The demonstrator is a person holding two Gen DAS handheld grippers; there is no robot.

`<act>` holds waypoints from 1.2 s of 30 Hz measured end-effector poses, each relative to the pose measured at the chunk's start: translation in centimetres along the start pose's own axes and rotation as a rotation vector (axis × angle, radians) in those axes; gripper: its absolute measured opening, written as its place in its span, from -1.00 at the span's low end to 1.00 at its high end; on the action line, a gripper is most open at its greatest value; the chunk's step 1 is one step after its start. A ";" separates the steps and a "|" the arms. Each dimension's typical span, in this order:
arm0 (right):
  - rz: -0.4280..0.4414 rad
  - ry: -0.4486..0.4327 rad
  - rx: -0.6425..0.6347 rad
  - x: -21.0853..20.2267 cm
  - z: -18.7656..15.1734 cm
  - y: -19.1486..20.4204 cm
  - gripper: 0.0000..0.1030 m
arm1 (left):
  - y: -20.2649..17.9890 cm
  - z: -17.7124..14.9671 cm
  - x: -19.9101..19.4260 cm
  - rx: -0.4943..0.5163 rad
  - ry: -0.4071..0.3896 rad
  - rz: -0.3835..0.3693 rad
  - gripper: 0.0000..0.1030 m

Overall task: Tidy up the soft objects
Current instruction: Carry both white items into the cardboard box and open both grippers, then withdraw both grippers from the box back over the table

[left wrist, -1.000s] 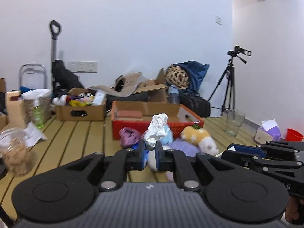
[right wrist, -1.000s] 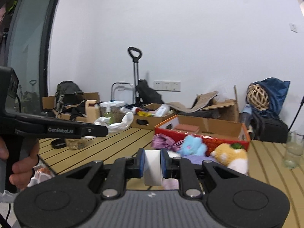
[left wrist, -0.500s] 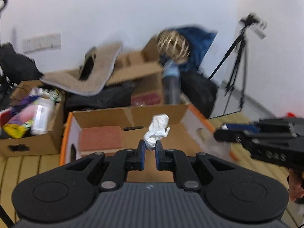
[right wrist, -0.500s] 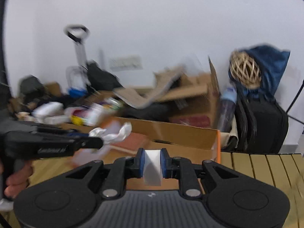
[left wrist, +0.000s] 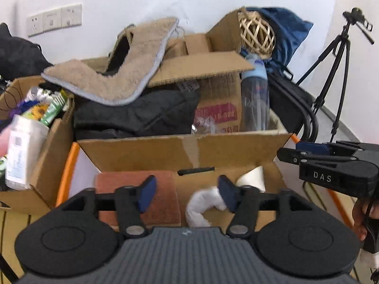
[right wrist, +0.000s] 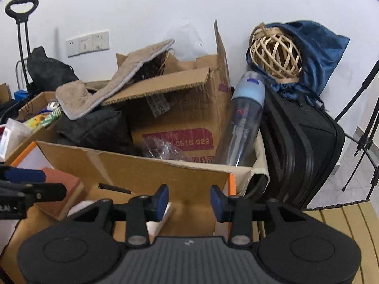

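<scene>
The left gripper (left wrist: 187,195) hangs over the open cardboard box (left wrist: 184,151), its jaws spread wide after just opening, and the crumpled white cloth (left wrist: 201,207) lies loose between them, brushing the inside of the right blue pad (left wrist: 226,195) but no longer pinched. The right gripper (right wrist: 189,200) is over the right end of the same box (right wrist: 132,165); its jaws have also just been opening and stand at a moderate gap with nothing between them, while the white folded piece (right wrist: 161,222) sits just below the left finger on the box floor. In the left view that white piece (left wrist: 253,178) rests in the far right corner of the box, and the right gripper (left wrist: 305,156) shows at the right edge with part of a hand (left wrist: 362,217) under it. A reddish-brown block (left wrist: 139,196) lies flat in the left part of the box. Behind the box stands a bigger carton (right wrist: 180,108) with a tan fluffy mat (left wrist: 113,71) draped over it, a black suitcase (right wrist: 300,146) to the right, a blue bag (right wrist: 315,45) holding a wicker ball (right wrist: 276,52), and a clear bottle (right wrist: 244,120) leaning between carton and suitcase.
</scene>
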State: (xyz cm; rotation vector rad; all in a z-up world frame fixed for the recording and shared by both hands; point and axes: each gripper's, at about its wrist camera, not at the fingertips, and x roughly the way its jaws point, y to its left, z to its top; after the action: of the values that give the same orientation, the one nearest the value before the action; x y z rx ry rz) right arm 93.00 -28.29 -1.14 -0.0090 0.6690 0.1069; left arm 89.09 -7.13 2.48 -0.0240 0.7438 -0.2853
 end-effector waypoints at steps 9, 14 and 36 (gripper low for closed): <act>0.006 -0.065 -0.054 -11.1 1.9 0.1 -0.07 | -2.8 0.7 -10.6 0.101 -0.062 0.014 0.53; 0.002 -0.137 -0.133 -21.5 2.5 0.7 0.16 | -4.8 -0.4 -20.1 0.137 -0.146 0.039 0.55; 0.229 -0.429 -0.152 -54.0 -26.2 7.8 0.65 | -7.9 -34.3 -50.9 0.132 -0.557 0.125 1.00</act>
State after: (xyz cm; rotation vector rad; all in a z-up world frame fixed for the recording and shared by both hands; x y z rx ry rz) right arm 33.94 -26.80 12.01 -0.0543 0.2294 0.3694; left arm 28.53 1.49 11.96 0.0663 0.1715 -0.1936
